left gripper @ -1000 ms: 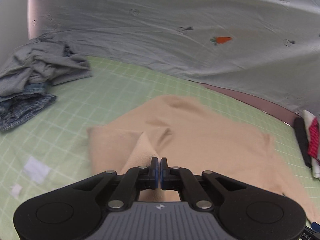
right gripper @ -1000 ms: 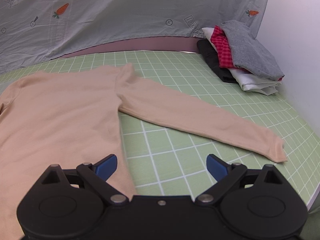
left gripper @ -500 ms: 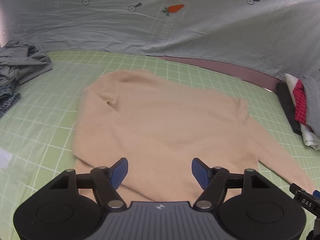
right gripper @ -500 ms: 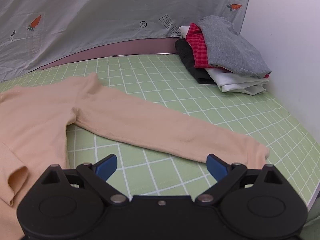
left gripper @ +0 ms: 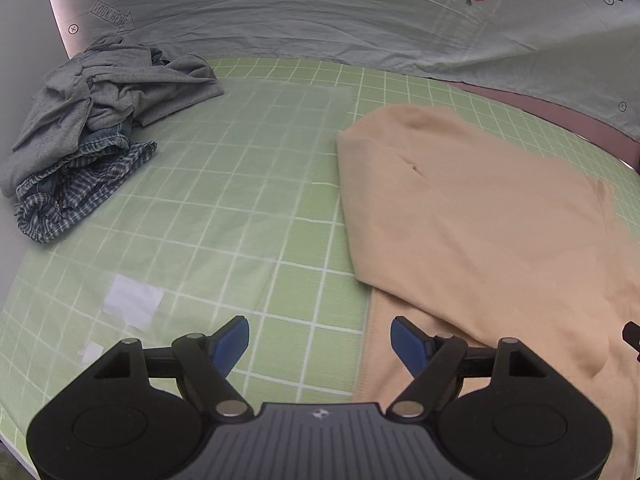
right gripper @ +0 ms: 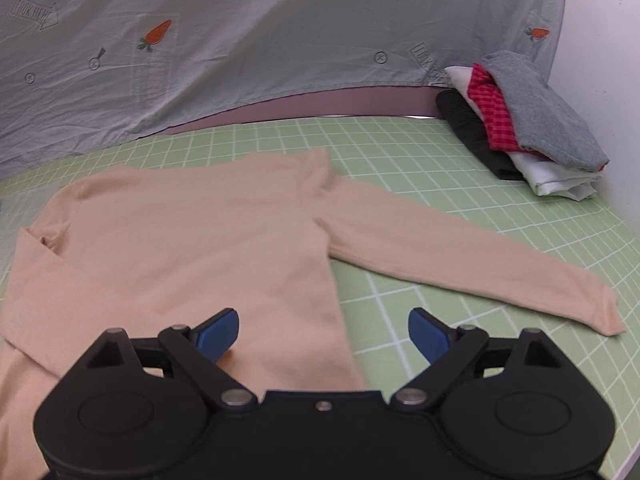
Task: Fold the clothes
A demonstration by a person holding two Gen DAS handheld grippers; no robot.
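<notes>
peach sweater [right gripper: 192,240] flat on green grid mat [right gripper: 420,168].

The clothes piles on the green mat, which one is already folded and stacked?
The stack by the white wall, with a grey piece on top of red check, white and black, lies in flat layers. The other pile, grey jersey over blue plaid, is crumpled.
</notes>
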